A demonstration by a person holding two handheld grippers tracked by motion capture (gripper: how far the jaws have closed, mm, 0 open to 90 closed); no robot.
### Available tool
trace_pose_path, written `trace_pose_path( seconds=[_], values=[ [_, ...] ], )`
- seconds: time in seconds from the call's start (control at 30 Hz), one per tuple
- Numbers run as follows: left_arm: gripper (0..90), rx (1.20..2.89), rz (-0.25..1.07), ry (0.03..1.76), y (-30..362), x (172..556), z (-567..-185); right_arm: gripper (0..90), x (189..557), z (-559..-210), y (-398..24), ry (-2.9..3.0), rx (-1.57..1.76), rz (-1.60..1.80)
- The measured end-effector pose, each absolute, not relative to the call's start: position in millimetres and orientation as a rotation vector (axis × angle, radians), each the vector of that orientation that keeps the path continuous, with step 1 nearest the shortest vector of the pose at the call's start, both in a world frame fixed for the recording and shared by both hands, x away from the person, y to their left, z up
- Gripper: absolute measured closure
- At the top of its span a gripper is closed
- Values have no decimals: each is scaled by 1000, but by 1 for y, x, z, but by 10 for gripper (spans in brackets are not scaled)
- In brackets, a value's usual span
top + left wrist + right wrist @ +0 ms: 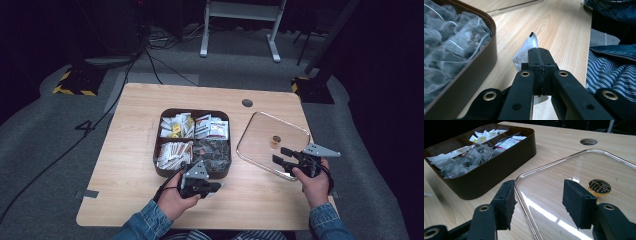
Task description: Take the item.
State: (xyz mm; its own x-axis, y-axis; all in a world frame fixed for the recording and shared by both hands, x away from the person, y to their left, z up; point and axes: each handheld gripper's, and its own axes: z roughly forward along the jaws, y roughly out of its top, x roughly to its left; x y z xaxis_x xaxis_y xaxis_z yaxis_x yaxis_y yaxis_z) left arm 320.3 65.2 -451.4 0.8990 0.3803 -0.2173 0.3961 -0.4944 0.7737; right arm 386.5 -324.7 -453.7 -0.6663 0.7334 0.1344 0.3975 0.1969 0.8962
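Left gripper (539, 56): your jaws were fully closed, pads pressed together on a white sachet (525, 51); in the high view it (200, 186) sat just in front of the brown box (159, 167), at its near edge.
White sachet: pinched between your left pads, its top corner sticking out past the tips, low over the table (559, 27), just outside the box's near wall (474, 72). Print on it was too small to read.
Left hand (172, 200): wrapped round the gripper body, denim sleeve behind it, near side of the box.
Right gripper (537, 200): your jaws stood about half open, nothing pinched; the near rim of the clear lid (579, 165) ran between the pads, and I couldn't tell if either pad touched it. In the high view it (280, 155) was right of the box.
Clear lid: lay flat on the table just right of the box (272, 137), apart from it, round gold knob (599, 187) at its middle.
Brown box: four compartments, lid off. Grey mesh tea bags (451, 42) filled the near-right one, closest to your left gripper; white and red packets (212, 127) far right; yellow-marked ones (177, 126) far left; pale sachets (172, 154) near left.
Table hole (247, 102): beyond the box, toward the far edge.
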Motion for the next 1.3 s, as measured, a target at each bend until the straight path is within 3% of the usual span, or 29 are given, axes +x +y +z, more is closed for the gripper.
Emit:
trace_pose_path(
  seconds=[0.97, 1.0, 1.07, 1.3],
  values=[
    [884, 2243, -93, 527, 44, 321, -475, 443, 387, -457, -323, 2164, 1065, 1445],
    [870, 2237, -111, 531, 44, 321, -476, 443, 387, -457, -324, 2163, 1064, 1445],
    [748, 2220, -104, 543, 43, 321, -477, 443, 387, -456, -324, 2162, 1066, 1445],
    [631, 2183, -92, 555, 45, 319, -472, 440, 387, -457, -326, 2162, 1075, 1442]
  ],
)
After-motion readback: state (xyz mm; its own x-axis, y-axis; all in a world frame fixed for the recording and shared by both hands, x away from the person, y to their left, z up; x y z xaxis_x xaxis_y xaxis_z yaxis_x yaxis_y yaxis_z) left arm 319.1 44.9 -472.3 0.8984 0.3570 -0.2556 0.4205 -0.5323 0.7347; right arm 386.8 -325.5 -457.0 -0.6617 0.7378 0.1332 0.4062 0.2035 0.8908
